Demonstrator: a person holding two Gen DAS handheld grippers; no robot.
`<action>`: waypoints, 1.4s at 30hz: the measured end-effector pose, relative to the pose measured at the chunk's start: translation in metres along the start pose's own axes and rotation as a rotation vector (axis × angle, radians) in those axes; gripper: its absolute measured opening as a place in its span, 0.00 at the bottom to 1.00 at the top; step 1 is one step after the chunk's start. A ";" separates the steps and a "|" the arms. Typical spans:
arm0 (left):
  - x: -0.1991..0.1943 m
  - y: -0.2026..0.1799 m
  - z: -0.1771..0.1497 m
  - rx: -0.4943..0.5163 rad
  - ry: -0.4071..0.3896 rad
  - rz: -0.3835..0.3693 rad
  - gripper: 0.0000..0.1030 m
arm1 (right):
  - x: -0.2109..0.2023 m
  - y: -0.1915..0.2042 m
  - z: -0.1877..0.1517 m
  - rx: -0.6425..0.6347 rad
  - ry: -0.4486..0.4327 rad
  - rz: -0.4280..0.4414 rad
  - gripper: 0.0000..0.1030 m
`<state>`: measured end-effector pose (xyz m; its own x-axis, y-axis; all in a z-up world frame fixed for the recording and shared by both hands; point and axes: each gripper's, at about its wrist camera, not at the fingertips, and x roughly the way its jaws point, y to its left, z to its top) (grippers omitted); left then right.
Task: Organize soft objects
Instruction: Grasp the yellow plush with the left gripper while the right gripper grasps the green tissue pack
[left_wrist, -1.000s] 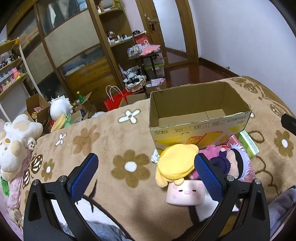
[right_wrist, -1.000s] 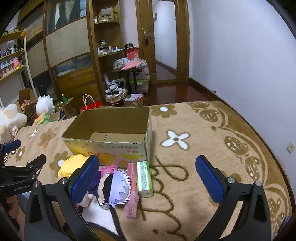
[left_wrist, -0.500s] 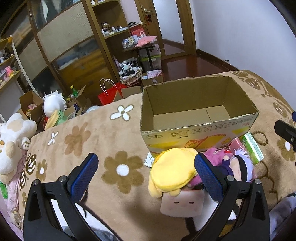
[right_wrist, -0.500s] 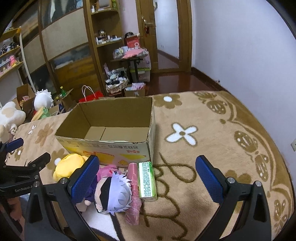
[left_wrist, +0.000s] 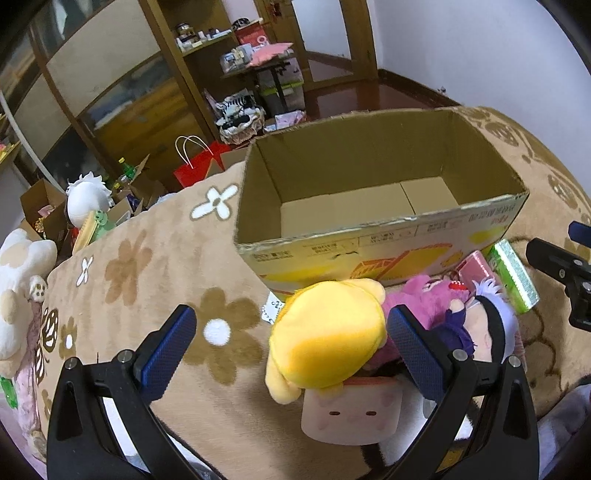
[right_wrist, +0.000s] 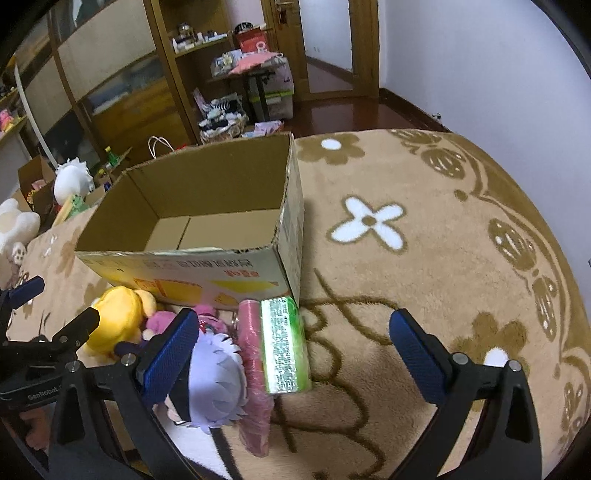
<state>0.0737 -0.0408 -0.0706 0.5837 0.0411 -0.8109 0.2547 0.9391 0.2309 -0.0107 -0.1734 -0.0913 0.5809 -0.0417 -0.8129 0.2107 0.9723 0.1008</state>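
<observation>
Approach is what changed: both grippers have dropped closer to the soft toys, left gripper (left_wrist: 291, 343) jaws spread beside the yellow plush (left_wrist: 327, 338) lying before the empty cardboard box (left_wrist: 373, 181), nothing grasped yet.

There is one cardboard box (left_wrist: 384, 229). In front of it lie four soft toys: one yellow (left_wrist: 328, 339), one pink (left_wrist: 424, 295), one white-haired (right_wrist: 218, 373), one pale square (left_wrist: 351, 410). Two wrapped packs: one pink (right_wrist: 255, 354), one green (right_wrist: 284, 347).
</observation>
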 end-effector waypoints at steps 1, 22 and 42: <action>0.002 -0.002 0.000 0.003 0.006 -0.004 0.99 | 0.002 0.000 0.000 -0.005 0.009 -0.005 1.00; 0.049 -0.018 -0.005 -0.018 0.142 -0.102 0.99 | 0.042 -0.004 -0.010 -0.021 0.170 0.051 0.36; 0.052 -0.006 -0.007 -0.084 0.181 -0.132 0.73 | 0.023 -0.006 -0.007 -0.005 0.123 0.082 0.27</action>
<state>0.0972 -0.0422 -0.1179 0.4003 -0.0309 -0.9159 0.2506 0.9650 0.0769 -0.0044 -0.1784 -0.1143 0.4948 0.0658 -0.8665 0.1625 0.9725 0.1667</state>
